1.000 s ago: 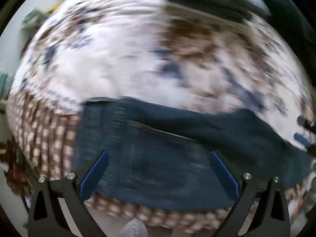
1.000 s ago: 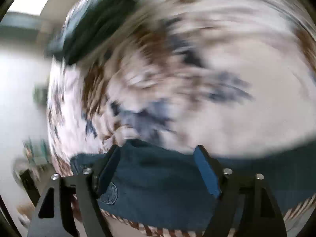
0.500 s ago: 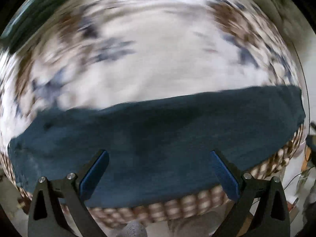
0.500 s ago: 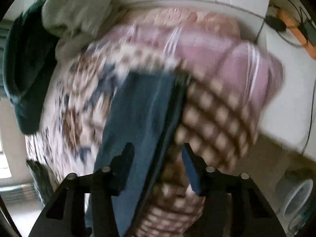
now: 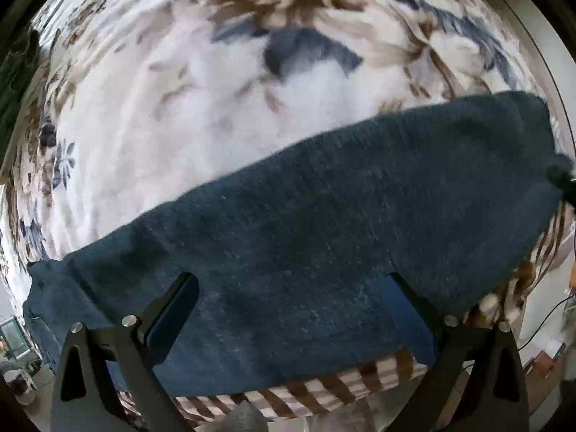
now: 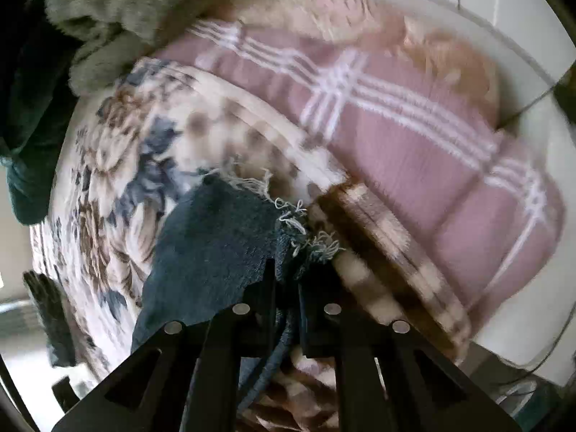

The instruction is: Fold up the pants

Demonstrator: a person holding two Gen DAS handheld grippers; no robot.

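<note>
Dark blue denim pants lie stretched across a floral blanket, running from lower left to upper right in the left wrist view. My left gripper is open just above the pants, its blue-padded fingers spread wide over the cloth. In the right wrist view my right gripper is shut on the frayed hem of a pants leg; the rest of the leg lies to its left on the blanket.
The floral blanket covers the bed, with a brown checked border at its edge. A pink plaid quilt and a grey-green fleece lie beyond. Dark green cloth is heaped at the far left.
My right gripper has swung to the leg's end, closed, and gripped the frayed hem. My left gripper has stayed open and shifted along the pants.
</note>
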